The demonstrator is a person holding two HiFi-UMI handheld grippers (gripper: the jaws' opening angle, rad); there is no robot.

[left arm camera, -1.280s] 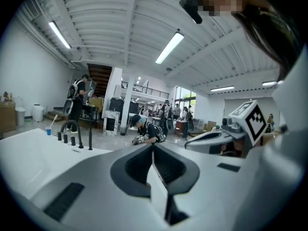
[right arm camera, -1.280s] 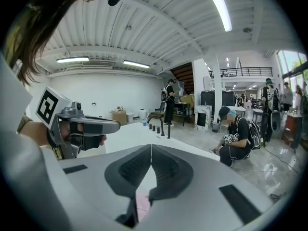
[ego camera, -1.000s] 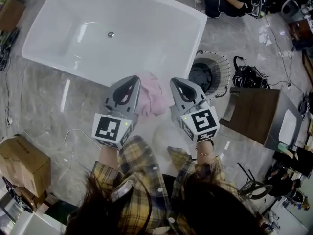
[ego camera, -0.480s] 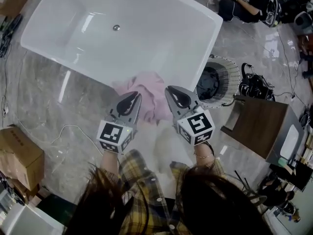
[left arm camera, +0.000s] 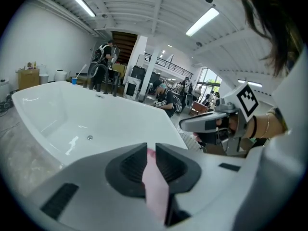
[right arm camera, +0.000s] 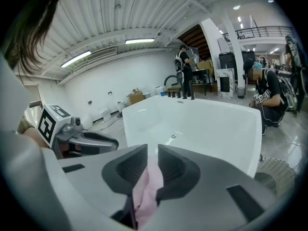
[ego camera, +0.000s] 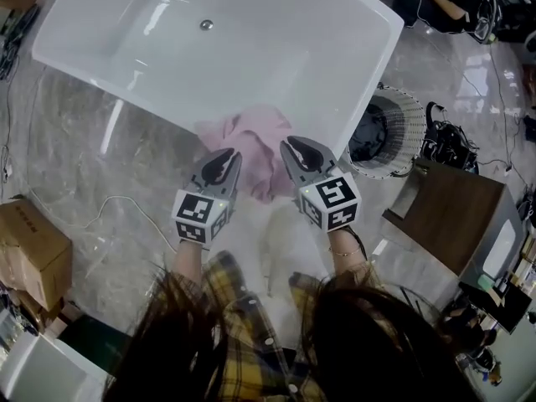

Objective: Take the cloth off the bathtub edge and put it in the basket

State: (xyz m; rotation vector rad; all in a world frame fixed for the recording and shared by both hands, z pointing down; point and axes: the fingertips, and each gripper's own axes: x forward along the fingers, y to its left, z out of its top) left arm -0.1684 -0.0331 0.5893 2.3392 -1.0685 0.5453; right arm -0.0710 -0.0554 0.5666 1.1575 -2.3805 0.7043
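Marble floor [ego camera: 75, 157] fronts bathtub [ego camera: 251, 40]; left tongs [ego camera: 223, 156] and right tongs [ego camera: 295, 146] each pinch the cloth [ego camera: 251, 134], partly hiding it, basket [ego camera: 412, 124] nearby.

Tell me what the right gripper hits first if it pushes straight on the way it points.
Beyond the pink cloth clamped in its jaws, the right gripper would probably meet the bathtub first, at its near rim or inner wall; depth is unclear.
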